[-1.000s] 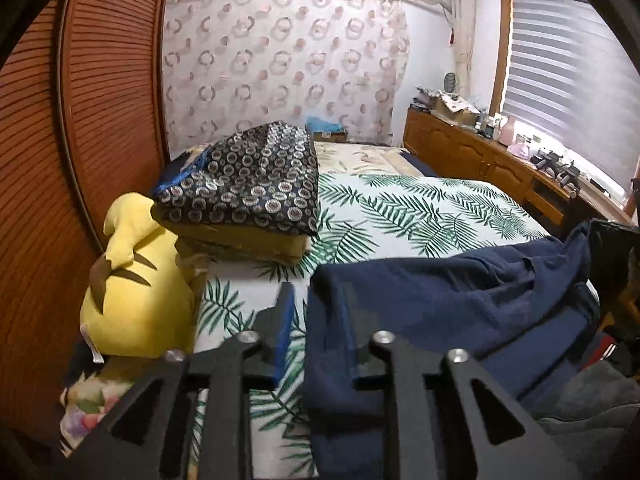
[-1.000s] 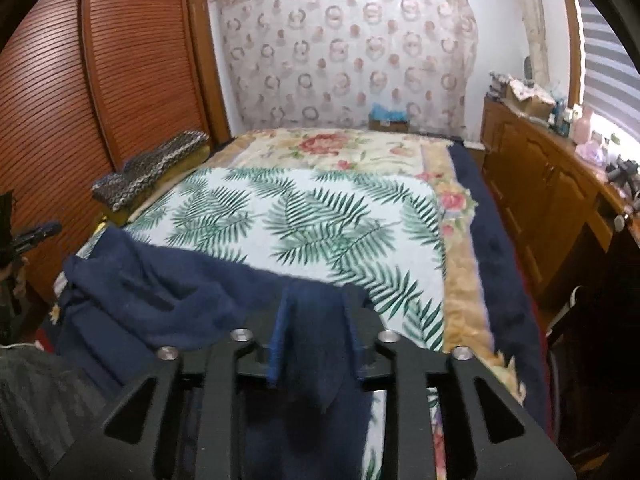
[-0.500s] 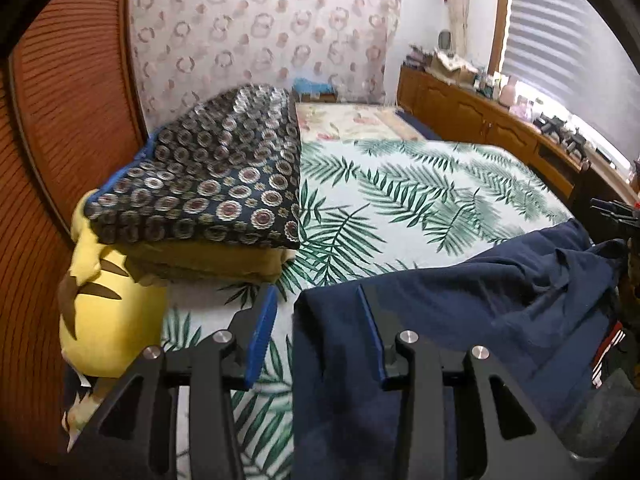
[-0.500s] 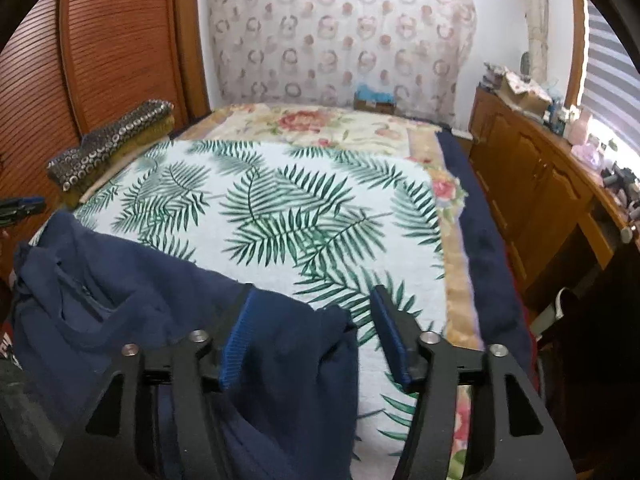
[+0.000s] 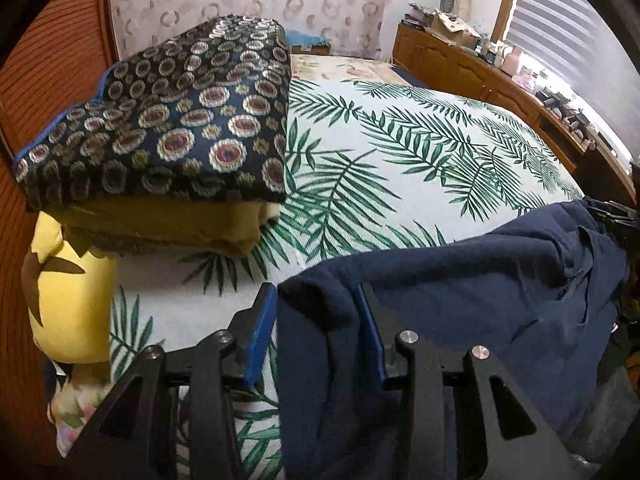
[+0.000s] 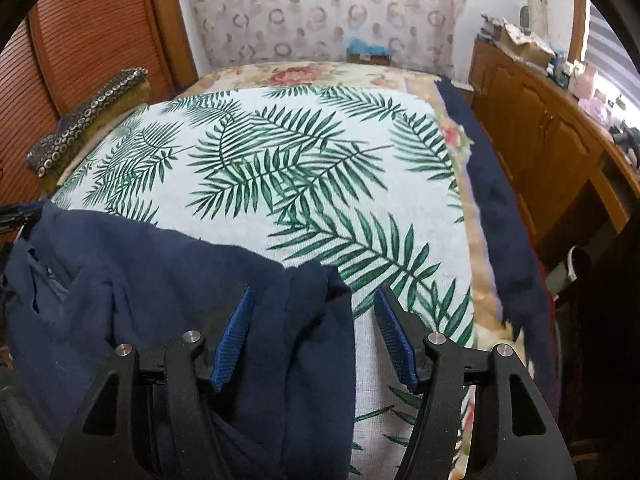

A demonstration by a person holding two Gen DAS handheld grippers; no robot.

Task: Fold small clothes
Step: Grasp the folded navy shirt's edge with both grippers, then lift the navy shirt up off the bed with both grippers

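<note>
Now navy garment (image 5: 460, 304) slack between both sets of wide, unclamped jaws.

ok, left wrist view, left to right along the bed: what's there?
Yellow plush toy → folded patterned quilt → bare palm-leaf sheet → navy garment → wooden cabinet along the right wall.

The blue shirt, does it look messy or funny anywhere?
Yes. The navy shirt lies rumpled at the near edge of the leaf-print bedspread, not flat. Its corners bunch up between the open jaws of both grippers, and creases run across it.
</note>
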